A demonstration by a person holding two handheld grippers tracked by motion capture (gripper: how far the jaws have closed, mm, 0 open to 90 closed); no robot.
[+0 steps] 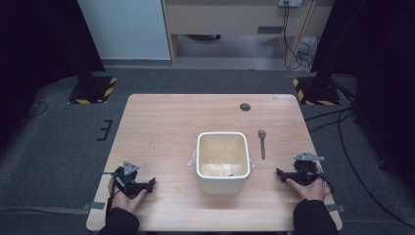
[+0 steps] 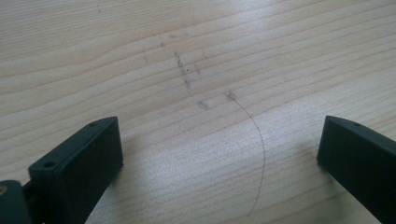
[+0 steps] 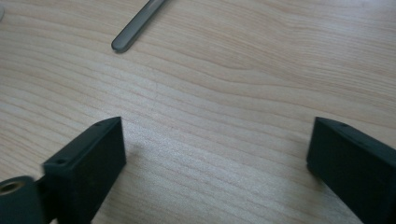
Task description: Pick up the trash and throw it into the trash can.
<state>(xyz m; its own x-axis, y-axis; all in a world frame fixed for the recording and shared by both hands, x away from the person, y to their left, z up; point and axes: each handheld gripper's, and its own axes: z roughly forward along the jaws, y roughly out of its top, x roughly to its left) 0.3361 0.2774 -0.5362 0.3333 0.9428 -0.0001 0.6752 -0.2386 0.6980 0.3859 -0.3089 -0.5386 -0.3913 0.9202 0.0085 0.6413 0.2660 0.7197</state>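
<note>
Left claw (image 1: 149,184) rests on the counter (image 1: 161,122), jaws wide, empty; white tub (image 1: 221,161) stands at centre; spoon (image 1: 262,143) lies just right of it; right claw (image 1: 281,174) rests wide, empty.

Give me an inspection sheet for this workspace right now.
Surface: wooden table, scuffs and a thin curved line by the left tongs.
Job's things: white bucket at centre, pale contents at its bottom; spoon to its right.
Clutter: nothing seen.
Grippers: left tongs and right tongs open, empty, resting on the table.
Cables: several on the floor, right.
Surroundings: grey carpet, striped stand bases, white panel behind.
</note>
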